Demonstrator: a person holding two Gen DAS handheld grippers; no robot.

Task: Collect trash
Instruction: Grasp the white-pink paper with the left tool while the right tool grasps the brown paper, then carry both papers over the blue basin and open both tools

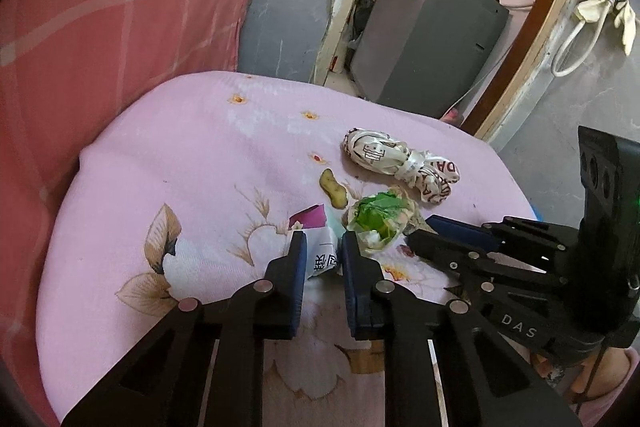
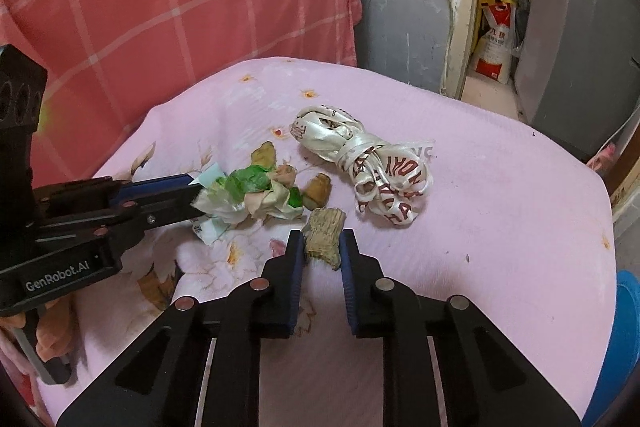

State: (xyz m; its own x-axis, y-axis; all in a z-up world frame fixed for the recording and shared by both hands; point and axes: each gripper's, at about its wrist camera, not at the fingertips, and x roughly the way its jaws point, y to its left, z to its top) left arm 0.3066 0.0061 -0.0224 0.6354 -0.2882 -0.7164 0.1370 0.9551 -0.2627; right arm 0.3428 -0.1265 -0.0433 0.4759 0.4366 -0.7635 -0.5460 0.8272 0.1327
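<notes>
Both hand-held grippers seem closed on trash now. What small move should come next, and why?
Probably lift both straight up. The left hand-held gripper pinches the printed paper scrap, the right hand-held gripper the brown chunk; both pieces lie on the pink cover.

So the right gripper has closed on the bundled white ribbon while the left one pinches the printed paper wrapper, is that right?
Not quite: the right gripper is shut on the tan woody scrap, as the right wrist view shows; the ribbon bundle lies untouched beyond it. The left gripper does pinch the printed wrapper.

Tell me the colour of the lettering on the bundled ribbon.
Dark red on white satin ribbon, clearest in the right wrist view.
</notes>
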